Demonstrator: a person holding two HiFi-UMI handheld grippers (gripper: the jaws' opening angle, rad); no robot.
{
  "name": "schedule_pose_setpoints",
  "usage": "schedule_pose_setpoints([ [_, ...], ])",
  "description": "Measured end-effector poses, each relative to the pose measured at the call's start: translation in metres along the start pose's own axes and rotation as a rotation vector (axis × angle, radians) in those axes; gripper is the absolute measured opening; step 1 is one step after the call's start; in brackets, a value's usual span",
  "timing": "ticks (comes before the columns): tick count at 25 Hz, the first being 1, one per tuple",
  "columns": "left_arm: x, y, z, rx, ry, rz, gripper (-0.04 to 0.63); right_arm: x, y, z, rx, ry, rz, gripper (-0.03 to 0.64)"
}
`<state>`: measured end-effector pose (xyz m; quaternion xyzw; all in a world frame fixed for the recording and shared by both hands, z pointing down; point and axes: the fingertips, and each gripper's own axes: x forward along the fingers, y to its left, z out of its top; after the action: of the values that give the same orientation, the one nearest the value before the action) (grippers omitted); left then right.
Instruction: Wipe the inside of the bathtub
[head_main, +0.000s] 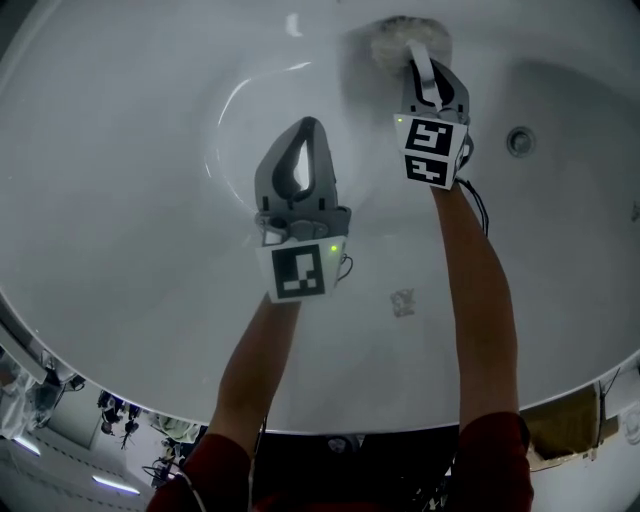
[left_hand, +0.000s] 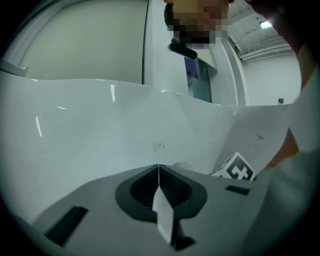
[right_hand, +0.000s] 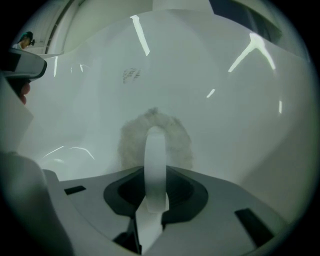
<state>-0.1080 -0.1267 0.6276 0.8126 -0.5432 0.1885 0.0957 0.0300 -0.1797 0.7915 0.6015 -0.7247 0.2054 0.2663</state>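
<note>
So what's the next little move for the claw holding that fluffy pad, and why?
Probably drag the fluffy pad sideways along the bathtub wall. The right gripper is shut on the pad's white loop, with the pad against the white surface, so a short sweep would wipe it. The left gripper is shut, holding nothing.

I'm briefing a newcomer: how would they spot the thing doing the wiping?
Look inside the white bathtub, toward its far wall. There the right claw is shut on a white loop handle, and beyond it the pale fluffy pad lies against the tub: the only fuzzy thing on that smooth, glossy surface.
</note>
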Motion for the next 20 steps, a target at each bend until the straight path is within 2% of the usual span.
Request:
schedule_pose_setpoints([
  [9,0.023,-0.066,0.006,0.007,0.001,-0.058,0.017,-0.017,-0.091,-0.016,0.019,0.0,-0.072,0.092],
  [15,0.045,-0.113,0.009,0.02,0.008,-0.116,0.015,-0.031,-0.167,-0.031,0.098,0.016,-0.161,0.092],
  [20,0.063,-0.151,0.017,0.041,0.004,-0.18,0.015,-0.046,-0.206,-0.044,0.151,0.032,-0.212,0.092],
])
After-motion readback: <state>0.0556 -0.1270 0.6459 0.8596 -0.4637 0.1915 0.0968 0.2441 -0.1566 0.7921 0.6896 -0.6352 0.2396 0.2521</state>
